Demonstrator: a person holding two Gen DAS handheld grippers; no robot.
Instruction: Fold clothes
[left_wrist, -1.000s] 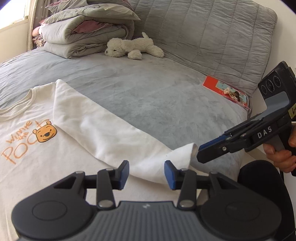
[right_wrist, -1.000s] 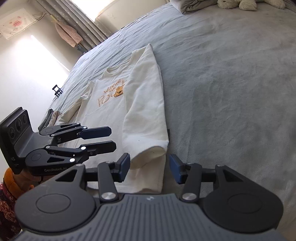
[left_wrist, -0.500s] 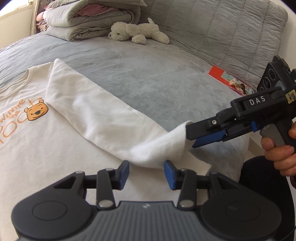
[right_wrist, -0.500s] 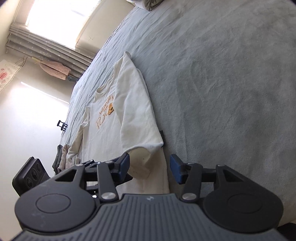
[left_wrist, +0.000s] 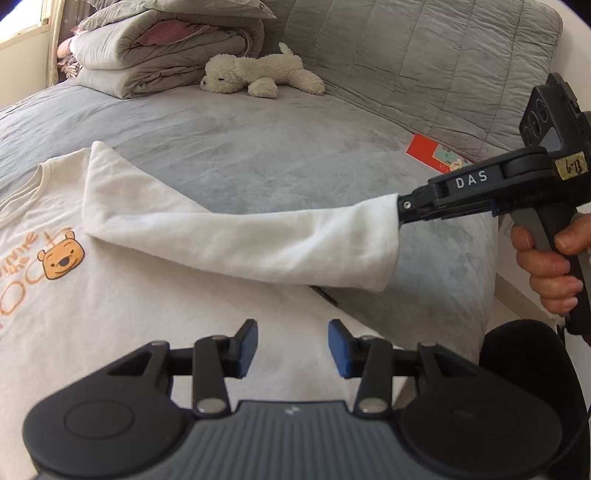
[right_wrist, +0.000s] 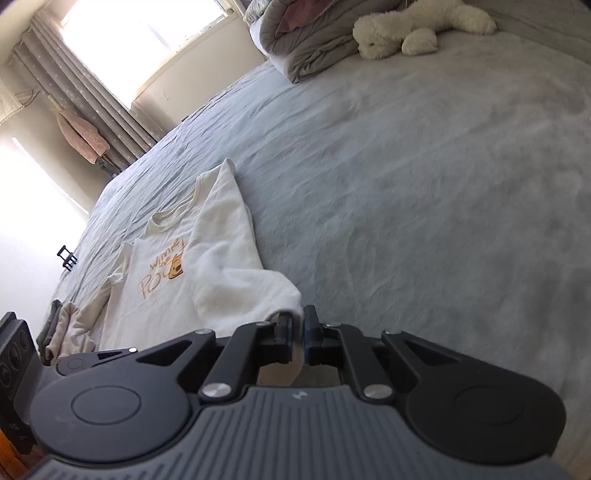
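A cream long-sleeved shirt with an orange bear print lies front-up on the grey bed. Its right sleeve is lifted off the bed and stretched out to the right. My right gripper is shut on the sleeve's cuff, held by a person's hand. In the right wrist view the cuff sits pinched between the closed blue pads of the right gripper. My left gripper hovers open over the shirt's lower body, with nothing between its fingers. The other sleeve trails off to the left.
The grey bed stretches ahead. A white plush dog and folded grey quilts lie at the far end by a quilted headboard. A red card rests near the bed's right edge. Other clothes are bunched at the left.
My right gripper has shut on the sleeve cuff and lifted it, pulling the sleeve out to the right. The left gripper stays open above the shirt.
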